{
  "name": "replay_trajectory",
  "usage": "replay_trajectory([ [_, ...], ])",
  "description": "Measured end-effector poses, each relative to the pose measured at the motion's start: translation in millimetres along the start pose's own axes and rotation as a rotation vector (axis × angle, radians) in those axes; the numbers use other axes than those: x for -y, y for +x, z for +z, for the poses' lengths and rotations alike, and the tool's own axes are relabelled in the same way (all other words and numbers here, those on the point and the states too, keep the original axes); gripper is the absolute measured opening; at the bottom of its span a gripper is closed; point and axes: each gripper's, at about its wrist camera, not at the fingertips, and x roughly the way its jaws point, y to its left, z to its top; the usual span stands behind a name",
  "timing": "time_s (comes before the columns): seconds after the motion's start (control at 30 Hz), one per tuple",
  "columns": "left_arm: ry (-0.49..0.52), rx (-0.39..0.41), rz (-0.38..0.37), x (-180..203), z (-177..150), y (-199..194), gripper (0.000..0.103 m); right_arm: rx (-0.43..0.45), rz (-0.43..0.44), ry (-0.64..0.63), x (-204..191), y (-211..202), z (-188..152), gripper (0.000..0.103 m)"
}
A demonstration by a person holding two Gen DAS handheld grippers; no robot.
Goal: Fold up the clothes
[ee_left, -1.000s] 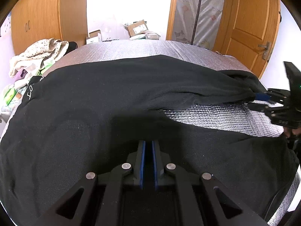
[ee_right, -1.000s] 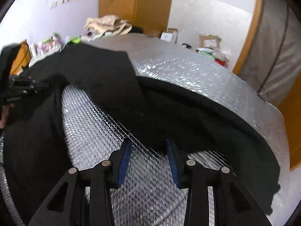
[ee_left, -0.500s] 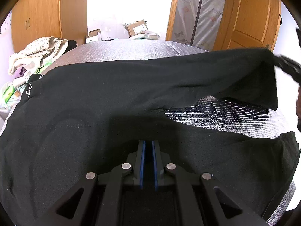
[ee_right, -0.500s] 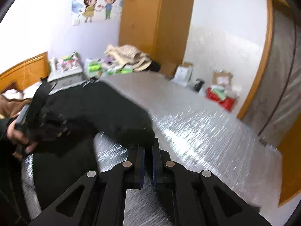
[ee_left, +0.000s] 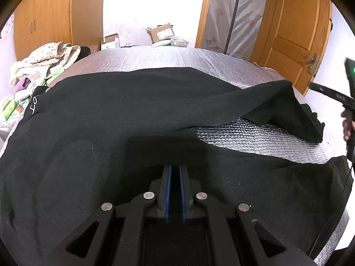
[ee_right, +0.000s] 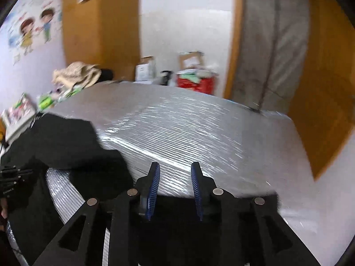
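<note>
Garment spread on table, one part folded over toward my right. My left claw sits on its near edge. Clothes pile far left, boxes behind table; door probably right.

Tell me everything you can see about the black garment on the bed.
The black garment is a large piece of soft, matte, fleecy-looking cloth, spread wide over the silver quilted mat. White lettering runs along its left edge. One long limb of it lies rumpled and loosely doubled toward the right, leaving a bare wedge of mat between it and the near part. The left tool is closed at its near edge. The right tool, jaws opening, has no cloth between its pads.
</note>
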Motion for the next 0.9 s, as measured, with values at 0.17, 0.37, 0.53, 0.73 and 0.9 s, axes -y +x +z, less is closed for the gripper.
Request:
replay_trajectory([
  [0.17,-0.001,0.001,-0.003,-1.4,-0.6,-1.0,0.007,-0.03,-0.04,0.041,38.6,-34.6,-38.1,0.04],
  [0.37,0.009,0.001,0.006,-1.6,-1.1,-1.1,0.007,-0.133,-0.044,0.135,53.4,-38.8,-81.6,0.04],
  [0.53,0.008,0.001,0.003,-4.2,-0.7,-1.7,0.007,-0.118,-0.13,0.184,69.2,-43.6,-90.4,0.04],
  [0.73,0.008,0.001,0.003,-2.6,-1.9,-2.4,0.007,-0.161,-0.16,0.434,126.1,-35.0,-98.2,0.04],
  [0.9,0.012,0.001,0.006,-2.9,-2.2,-2.6,0.007,-0.13,-0.081,0.499,134.4,-28.9,-95.5,0.04],
])
